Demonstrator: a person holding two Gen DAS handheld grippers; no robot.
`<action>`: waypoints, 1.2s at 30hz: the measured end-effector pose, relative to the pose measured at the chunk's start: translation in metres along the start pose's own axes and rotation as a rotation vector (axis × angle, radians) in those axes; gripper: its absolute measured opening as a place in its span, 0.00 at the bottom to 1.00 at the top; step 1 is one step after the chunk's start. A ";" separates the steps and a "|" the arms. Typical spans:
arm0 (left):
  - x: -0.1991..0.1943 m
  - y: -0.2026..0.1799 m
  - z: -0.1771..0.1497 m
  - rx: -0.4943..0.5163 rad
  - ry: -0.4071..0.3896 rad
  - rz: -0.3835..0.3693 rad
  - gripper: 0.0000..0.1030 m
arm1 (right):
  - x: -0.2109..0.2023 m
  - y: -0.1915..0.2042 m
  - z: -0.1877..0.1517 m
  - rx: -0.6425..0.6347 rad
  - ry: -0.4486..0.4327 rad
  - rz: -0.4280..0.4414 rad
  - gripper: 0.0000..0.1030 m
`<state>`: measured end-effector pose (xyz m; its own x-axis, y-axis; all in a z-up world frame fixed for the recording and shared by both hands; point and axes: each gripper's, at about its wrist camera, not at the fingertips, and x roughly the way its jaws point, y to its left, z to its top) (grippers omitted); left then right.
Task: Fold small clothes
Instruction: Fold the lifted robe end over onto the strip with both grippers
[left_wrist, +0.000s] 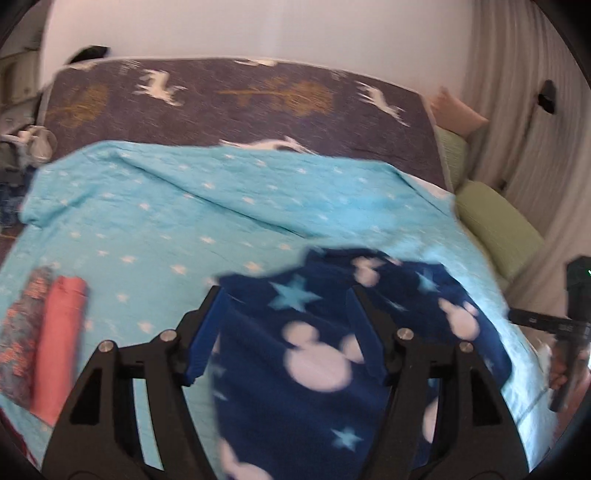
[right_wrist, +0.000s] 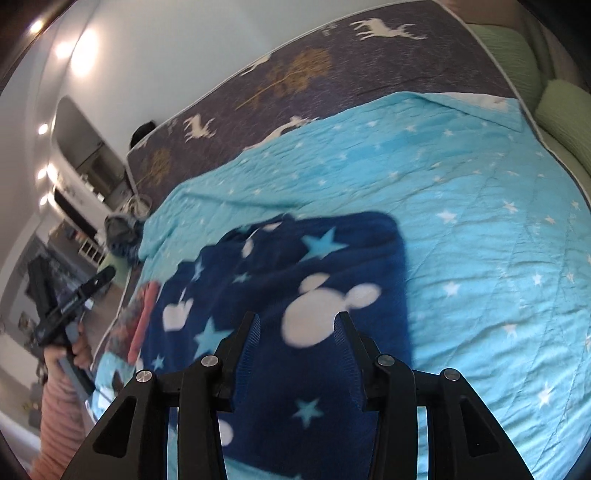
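A dark blue fleece garment (left_wrist: 314, 350) with white mouse heads and light blue stars lies on the light blue starred quilt (left_wrist: 184, 206). It also shows in the right wrist view (right_wrist: 295, 280). My left gripper (left_wrist: 284, 295) is open above the garment's left part, with nothing between its fingers. My right gripper (right_wrist: 297, 317) is open above the garment's near part, also empty. The right gripper's body shows at the right edge of the left wrist view (left_wrist: 565, 325). The left gripper shows in a hand at the left of the right wrist view (right_wrist: 62, 306).
Two folded pieces, a pink one (left_wrist: 61, 343) and a patterned one (left_wrist: 20, 332), lie at the quilt's left edge. A brown deer-print cover (left_wrist: 240, 99) lies beyond the quilt. Green pillows (left_wrist: 498, 229) sit at the right by a curtain.
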<state>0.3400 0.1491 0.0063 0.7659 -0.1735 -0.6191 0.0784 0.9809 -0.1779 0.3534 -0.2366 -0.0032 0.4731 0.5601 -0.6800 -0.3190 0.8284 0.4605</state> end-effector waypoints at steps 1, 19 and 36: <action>0.004 -0.006 -0.006 0.013 0.015 -0.019 0.66 | 0.004 0.006 -0.003 -0.016 0.005 0.007 0.42; -0.050 -0.056 -0.132 0.091 0.067 -0.007 0.70 | -0.056 -0.044 -0.111 0.187 -0.045 0.041 0.54; 0.011 0.015 -0.182 -0.543 0.258 -0.125 0.88 | 0.005 -0.099 -0.120 0.649 -0.068 0.179 0.71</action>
<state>0.2336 0.1457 -0.1420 0.5875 -0.3669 -0.7213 -0.2302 0.7787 -0.5836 0.2885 -0.3152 -0.1208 0.5166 0.6700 -0.5332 0.1506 0.5420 0.8268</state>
